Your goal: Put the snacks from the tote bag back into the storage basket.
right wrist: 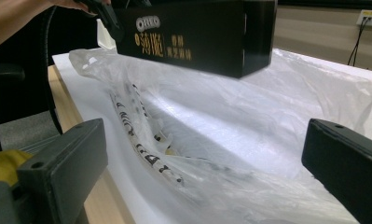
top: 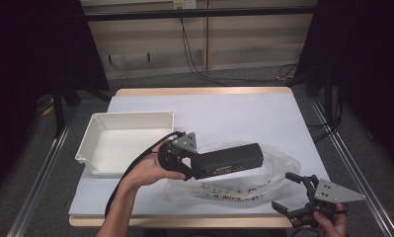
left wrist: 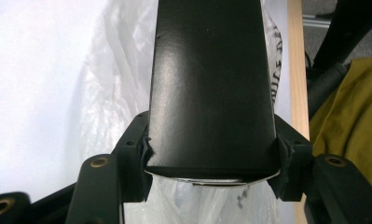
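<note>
In the middle of the high view, the left claw (top: pixel 197 165) pinches one short end of a long black rectangular cardboard box (top: pixel 227 160), which hangs above a crumpled clear plastic bag with black lettering (top: pixel 234 190). The box's long axis runs almost level across the frame, its free end pointing right and slightly up. In the left gripper view the box (left wrist: pixel 211 84) stretches straight away from the camera toward the top edge, where its far end is cut off; both jaws press its sides. In the right gripper view the box (right wrist: pixel 197 35) sits at the upper centre, its printed side facing the camera, its left end hidden behind the left claw (right wrist: pixel 102 14). The right claw (top: pixel 288 192) sits at the lower right of the high view with its jaws spread and nothing between them, pointing left toward the bag (right wrist: pixel 211 154). A white rectangular plastic tray (top: pixel 93 136) lies at the left on the pale blue tabletop (top: pixel 244 113). The bag's lettering is too creased to read.
</note>
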`<state>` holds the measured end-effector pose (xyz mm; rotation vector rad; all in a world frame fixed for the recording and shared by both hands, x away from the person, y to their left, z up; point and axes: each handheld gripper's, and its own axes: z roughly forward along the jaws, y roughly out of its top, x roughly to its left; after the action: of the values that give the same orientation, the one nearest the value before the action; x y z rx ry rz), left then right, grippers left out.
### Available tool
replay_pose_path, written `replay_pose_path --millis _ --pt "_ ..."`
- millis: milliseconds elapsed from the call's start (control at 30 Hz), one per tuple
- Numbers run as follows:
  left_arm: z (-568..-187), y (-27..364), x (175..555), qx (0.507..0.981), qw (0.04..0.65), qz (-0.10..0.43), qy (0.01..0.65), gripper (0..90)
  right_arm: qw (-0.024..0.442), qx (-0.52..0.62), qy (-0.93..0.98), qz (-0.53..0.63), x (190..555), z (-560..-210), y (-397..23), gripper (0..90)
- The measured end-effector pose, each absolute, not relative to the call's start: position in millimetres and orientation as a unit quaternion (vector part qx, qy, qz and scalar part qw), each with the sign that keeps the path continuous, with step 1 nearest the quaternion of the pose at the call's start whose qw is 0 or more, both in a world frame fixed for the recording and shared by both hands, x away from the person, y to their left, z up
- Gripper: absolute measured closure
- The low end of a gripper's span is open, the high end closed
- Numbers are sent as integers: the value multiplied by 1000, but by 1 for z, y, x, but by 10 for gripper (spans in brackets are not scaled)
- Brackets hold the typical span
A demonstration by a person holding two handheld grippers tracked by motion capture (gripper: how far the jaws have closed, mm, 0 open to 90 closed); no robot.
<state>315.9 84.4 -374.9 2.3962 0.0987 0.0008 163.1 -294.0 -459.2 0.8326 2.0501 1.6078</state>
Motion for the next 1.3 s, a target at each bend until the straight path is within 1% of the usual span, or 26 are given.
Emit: replay_pose_path --millis 133,233,333,533,633,833,1033,1300 --pt "-363 89 316 929 369 10 39 429 206 299 733 575 163 -459 -294 0" --pt "-355 93 316 924 380 5 29 429 202 295 735 576 163 -459 -295 0" --pt "-353 96 317 929 370 12 27 429 209 300 733 574 163 -459 -294 0" --pt "-343 107 321 928 372 22 22 428 209 301 730 577 163 -459 -294 0" --pt "-337 117 326 928 369 29 35 428 210 302 729 577 163 -459 -295 0" --pt "-327 134 330 922 384 37 46 428 207 302 734 572 163 -459 -293 0" --pt "-325 148 340 921 383 33 65 428 209 301 735 571 163 -459 -293 0" --pt "-319 166 350 920 383 38 74 428 208 305 732 572 163 -460 -293 0"
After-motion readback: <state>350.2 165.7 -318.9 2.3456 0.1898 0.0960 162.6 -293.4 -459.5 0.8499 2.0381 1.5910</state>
